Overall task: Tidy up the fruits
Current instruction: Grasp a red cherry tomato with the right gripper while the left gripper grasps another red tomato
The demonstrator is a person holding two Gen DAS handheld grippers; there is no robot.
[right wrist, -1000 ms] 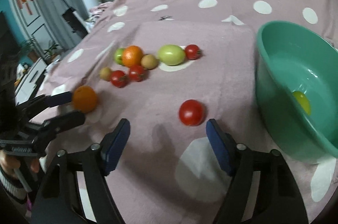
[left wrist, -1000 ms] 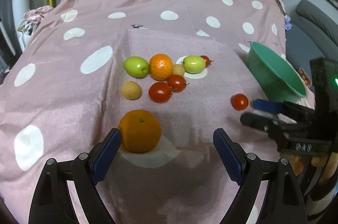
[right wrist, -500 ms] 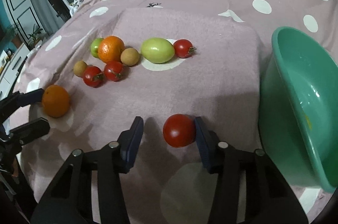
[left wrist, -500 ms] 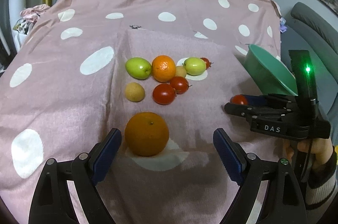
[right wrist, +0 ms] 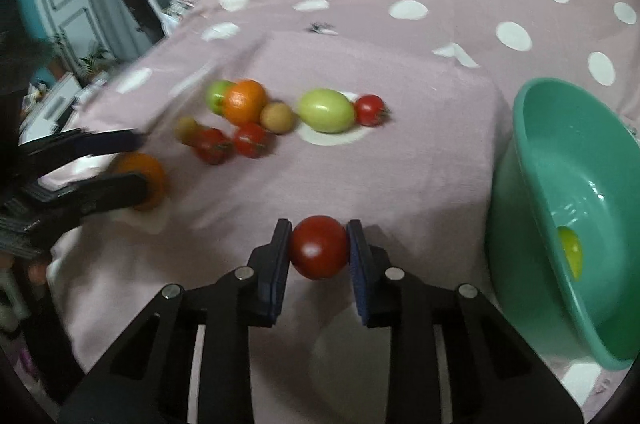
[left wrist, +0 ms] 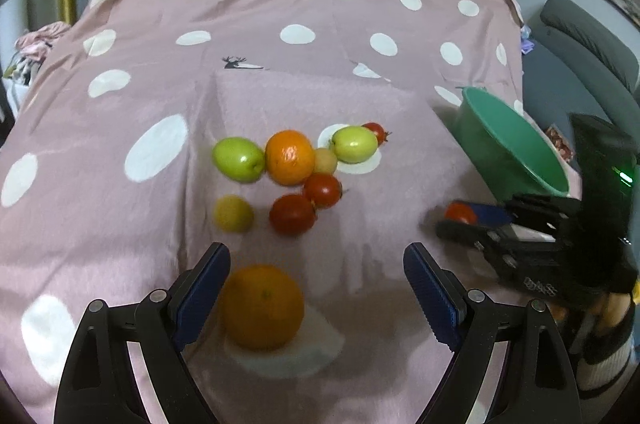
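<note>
My right gripper has just closed onto the red tomato; my left gripper, spread wide, now straddles the orange

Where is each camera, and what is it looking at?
Left wrist: sits on the left gripper, looking down at a big orange between its open fingers; the person's other hand shows at right.
Right wrist: sits on the right gripper, which has just closed on a tomato beside the green bowl.
Both see the spotted cloth, fruit pile, bowl and each other's gripper.
</note>
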